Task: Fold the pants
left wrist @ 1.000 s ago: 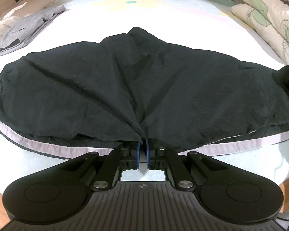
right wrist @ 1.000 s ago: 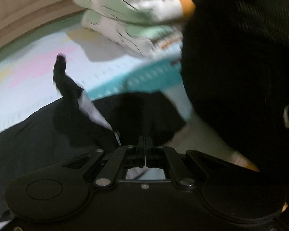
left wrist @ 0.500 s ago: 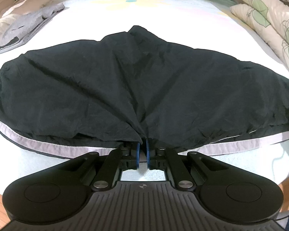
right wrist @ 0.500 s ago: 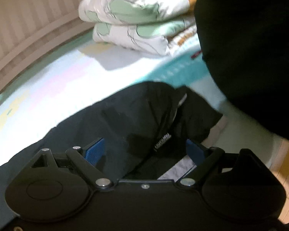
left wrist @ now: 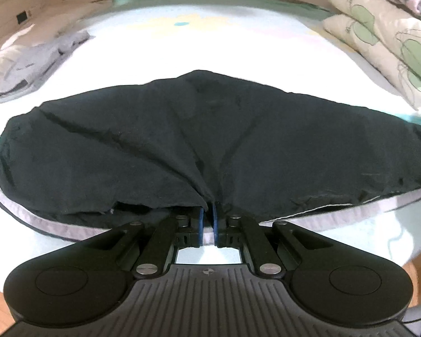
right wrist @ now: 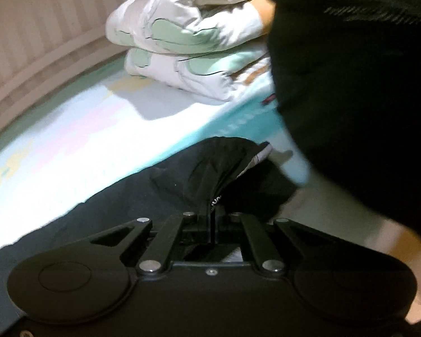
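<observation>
Black pants (left wrist: 210, 140) with a grey side stripe (left wrist: 336, 213) lie spread across the pale bed sheet (left wrist: 210, 45), folded lengthwise. My left gripper (left wrist: 207, 210) is shut on the near edge of the top layer at its middle, lifting it slightly. In the right wrist view my right gripper (right wrist: 213, 210) is shut on a bunched fold of the pants (right wrist: 221, 165) near their end by the bed's edge.
Grey folded clothes (left wrist: 39, 64) lie at the far left of the bed. Leaf-print pillows (left wrist: 379, 42) are stacked at the right, also in the right wrist view (right wrist: 188, 45). A person's dark-clothed body (right wrist: 359, 84) fills the right side. Wooden floor shows below the bed edge.
My right gripper was open over the pants' end half a second ago and has now shut on the fabric. My left gripper has raised the pants' edge a little.
</observation>
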Demonstrator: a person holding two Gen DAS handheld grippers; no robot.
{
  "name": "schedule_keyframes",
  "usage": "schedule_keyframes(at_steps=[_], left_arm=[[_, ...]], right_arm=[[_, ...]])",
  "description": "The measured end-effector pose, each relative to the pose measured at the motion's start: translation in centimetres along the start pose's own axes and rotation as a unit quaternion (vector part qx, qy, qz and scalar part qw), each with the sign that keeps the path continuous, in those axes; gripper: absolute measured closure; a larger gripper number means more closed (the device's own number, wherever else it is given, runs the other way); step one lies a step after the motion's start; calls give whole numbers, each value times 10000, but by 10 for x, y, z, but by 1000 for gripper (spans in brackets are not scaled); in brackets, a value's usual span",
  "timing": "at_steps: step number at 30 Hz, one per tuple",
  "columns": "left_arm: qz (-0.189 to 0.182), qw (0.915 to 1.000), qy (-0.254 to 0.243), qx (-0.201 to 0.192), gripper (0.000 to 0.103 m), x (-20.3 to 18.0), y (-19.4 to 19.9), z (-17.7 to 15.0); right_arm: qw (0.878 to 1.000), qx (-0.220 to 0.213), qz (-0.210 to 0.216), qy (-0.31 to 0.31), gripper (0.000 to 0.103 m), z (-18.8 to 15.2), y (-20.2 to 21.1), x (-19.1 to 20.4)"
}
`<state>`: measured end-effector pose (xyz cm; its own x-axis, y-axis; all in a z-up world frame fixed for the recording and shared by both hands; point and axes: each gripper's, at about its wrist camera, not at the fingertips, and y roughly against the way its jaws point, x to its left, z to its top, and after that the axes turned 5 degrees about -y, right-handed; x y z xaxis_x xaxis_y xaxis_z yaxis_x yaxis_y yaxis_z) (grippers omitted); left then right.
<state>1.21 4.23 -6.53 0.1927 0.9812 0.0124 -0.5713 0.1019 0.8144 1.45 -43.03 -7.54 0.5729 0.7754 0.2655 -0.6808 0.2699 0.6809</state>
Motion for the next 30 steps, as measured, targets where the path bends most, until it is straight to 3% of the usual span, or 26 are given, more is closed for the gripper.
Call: schedule_keyframes(at_steps=[5,8,9,11,13,14,15,19,22,26,30], left_arm=[[-59,9994,126,309,93,5,-11,-7],[-93,9987,236,451,75,9,-12,-8],[-91,9985,269,462,73,13,-11,-7],[-128,9984,259,480,73,14,-5,-8],[-207,9983,164,517,73,13,4,-9],[-269,9982,104,523,73,13,7,-10],[-333,9981,21,516,73,13,13,-12],[-291,9985,-155,427,73,17,32,-16],[-59,9996,-35,258,73,36,39,-7],[415,9977,484,219,73,81,37,14],[805,9933,750,360,73,124,15,38]], right_arm=[[9980,524,-366,-29,96,-8,-15,-10],[9958,741,-538,-75,95,-16,-25,-14],[9957,709,-590,18,93,-16,-24,-11],[9953,672,-649,254,83,-16,-21,-5],[9951,611,-756,180,55,-16,-15,-4],[9949,589,-805,121,35,-15,-11,-4],[9949,532,-851,74,25,-15,-6,-4],[9954,100,-890,341,26,-13,19,9],[9965,-253,-595,528,26,-12,39,23],[9948,-417,146,918,26,-19,57,55],[9815,-393,1047,1555,27,-43,74,102]])
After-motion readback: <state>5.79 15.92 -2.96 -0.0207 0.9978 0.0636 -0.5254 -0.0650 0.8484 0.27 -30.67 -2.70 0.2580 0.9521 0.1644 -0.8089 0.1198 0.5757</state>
